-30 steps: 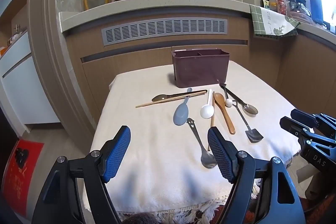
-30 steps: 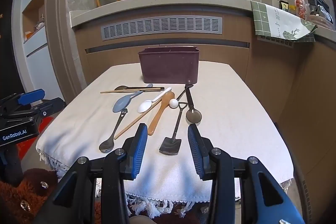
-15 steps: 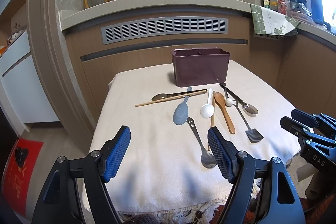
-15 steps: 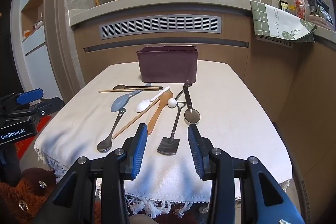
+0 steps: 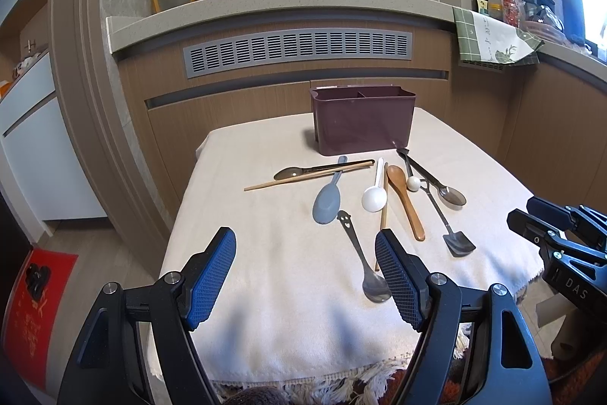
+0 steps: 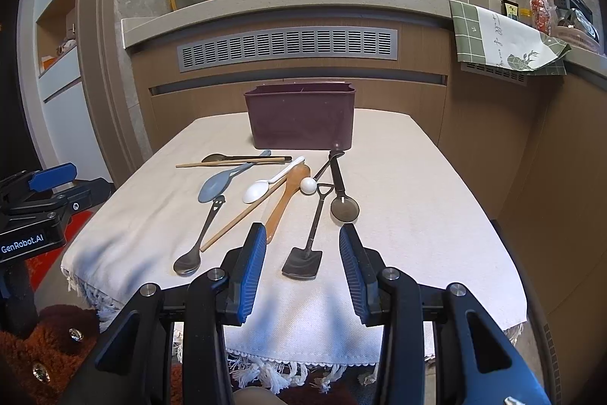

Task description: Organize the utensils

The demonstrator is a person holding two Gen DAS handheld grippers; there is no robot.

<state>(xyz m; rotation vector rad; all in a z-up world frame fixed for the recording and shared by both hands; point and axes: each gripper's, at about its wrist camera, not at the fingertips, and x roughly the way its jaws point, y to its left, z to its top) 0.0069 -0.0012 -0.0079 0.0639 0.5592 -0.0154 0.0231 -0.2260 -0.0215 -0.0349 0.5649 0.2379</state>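
Both grippers, left [image 5: 305, 278] & right [image 6: 299, 270], released, nothing held. Risk: spoons [image 6: 261, 190] overlap w/ chopsticks [image 6: 242, 215], so a grab could drag neighbours off tabletop [image 6: 417, 215].

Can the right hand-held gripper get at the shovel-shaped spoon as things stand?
Probably yes: the right hand-held gripper is open, the shovel-shaped spoon lies between its fingers' line, nothing over it.

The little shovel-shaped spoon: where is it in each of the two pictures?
Left wrist view: shovel-shaped spoon lies right of centre, beyond the left tool's right finger.
Right wrist view: it lies low in the middle, between the right tool's fingers.
Shared landmark: the maroon utensil box behind the spoons.
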